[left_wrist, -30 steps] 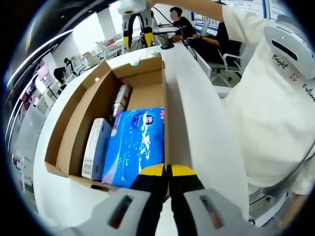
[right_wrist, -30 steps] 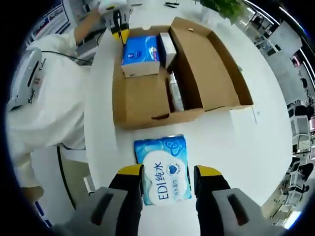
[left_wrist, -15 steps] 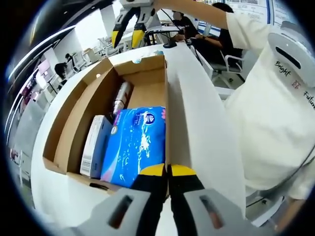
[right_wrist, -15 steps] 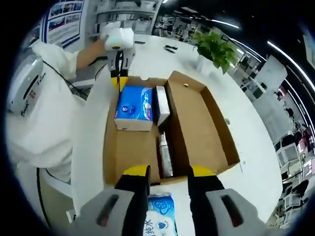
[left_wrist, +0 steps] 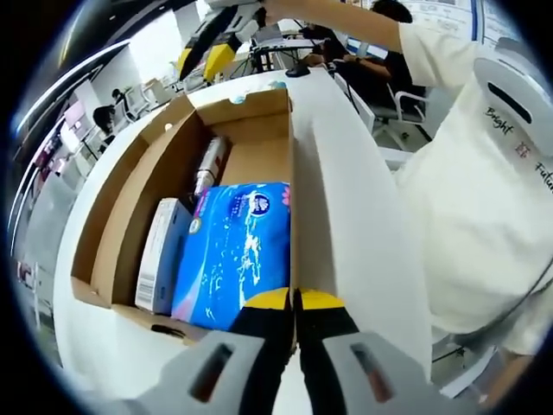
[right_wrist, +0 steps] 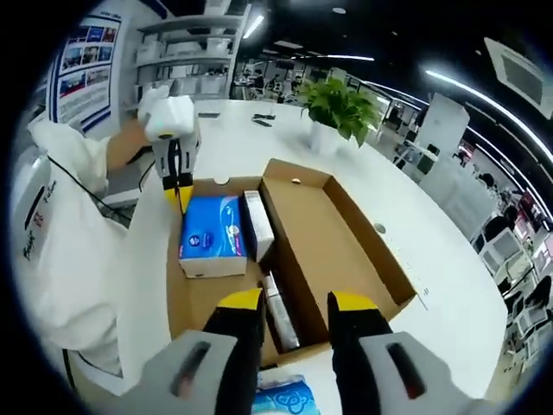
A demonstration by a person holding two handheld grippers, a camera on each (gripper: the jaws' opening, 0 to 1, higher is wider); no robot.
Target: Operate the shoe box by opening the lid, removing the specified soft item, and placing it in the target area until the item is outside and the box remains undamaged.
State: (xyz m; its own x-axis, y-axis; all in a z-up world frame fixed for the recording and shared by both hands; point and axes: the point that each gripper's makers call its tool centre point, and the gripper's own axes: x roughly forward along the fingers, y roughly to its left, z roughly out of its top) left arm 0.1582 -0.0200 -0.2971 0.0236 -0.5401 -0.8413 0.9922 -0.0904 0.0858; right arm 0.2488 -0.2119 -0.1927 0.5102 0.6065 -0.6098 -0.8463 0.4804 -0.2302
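You hold the box (left_wrist: pixel 259 147) steady on the white table (left_wrist: pixel 363 225): your left gripper (left_wrist: pixel 295 302) has its tips pressed together on the near end of the box wall, beside the blue tissue pack (left_wrist: pixel 233 251). A second ago your right gripper (right_wrist: pixel 295 303) straddled the wipes pack (right_wrist: pixel 285 399) on the table; now it has lifted clear, jaws spread and empty, and the pack lies at the table's near edge, just outside the box's end wall. That suggests the soft item is out and placed, with the box looking intact.

Counted in the left gripper view, left to right inside the box: one white carton (left_wrist: pixel 160 264), one silver tube (left_wrist: pixel 208 166), one blue tissue pack. The right gripper view adds the open lid (right_wrist: pixel 337 233), one plant (right_wrist: pixel 339 108) towards the far edge, and your sleeve (right_wrist: pixel 65 251).
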